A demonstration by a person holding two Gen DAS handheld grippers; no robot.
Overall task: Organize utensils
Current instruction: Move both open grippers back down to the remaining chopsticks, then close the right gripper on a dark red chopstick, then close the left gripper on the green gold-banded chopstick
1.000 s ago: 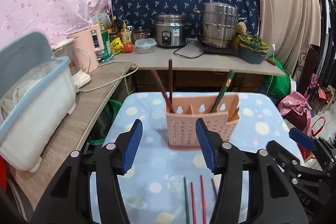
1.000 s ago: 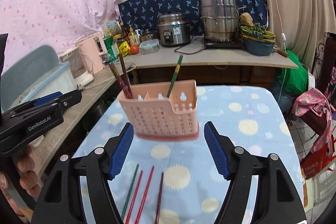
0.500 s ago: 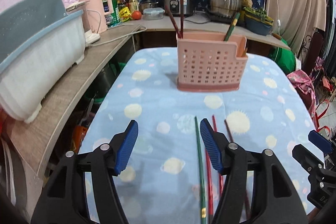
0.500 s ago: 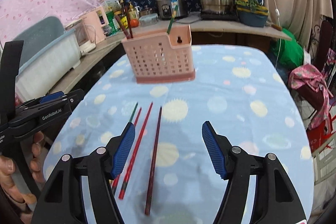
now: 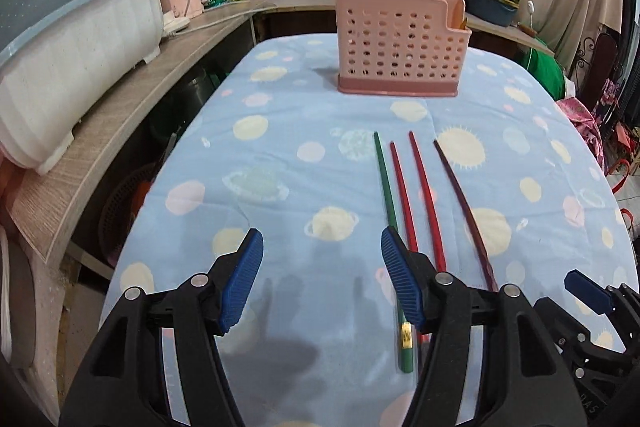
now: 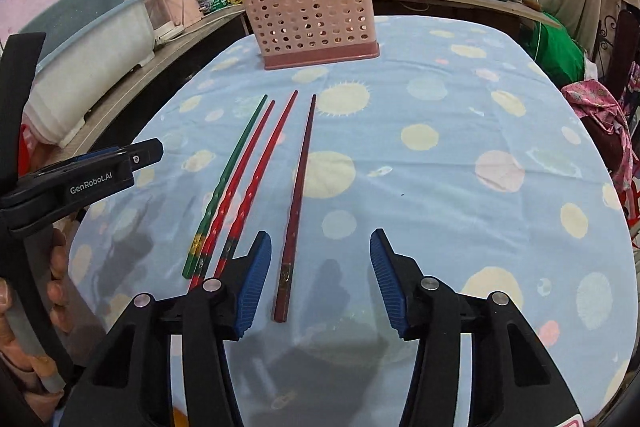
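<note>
Glossy chopsticks (image 6: 297,187) lie on matt cloth (image 6: 440,187); perforated plastic caddy (image 6: 316,23).

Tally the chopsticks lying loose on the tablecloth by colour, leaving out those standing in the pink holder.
Green plastic chopstick: 1
Bright red plastic chopsticks: 2
Dark maroon chopstick: 1
Total: 4, all flat on the blue planet-print tablecloth, none gripped.

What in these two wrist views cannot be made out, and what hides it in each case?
- Left wrist view: near ends of the two red chopsticks lie hidden behind the left gripper.
- Both views: the pink holder's inside and its chopsticks' lower parts, hidden by its wall.
- Right wrist view: the gold marking on the dark chopstick is too small to read.
</note>
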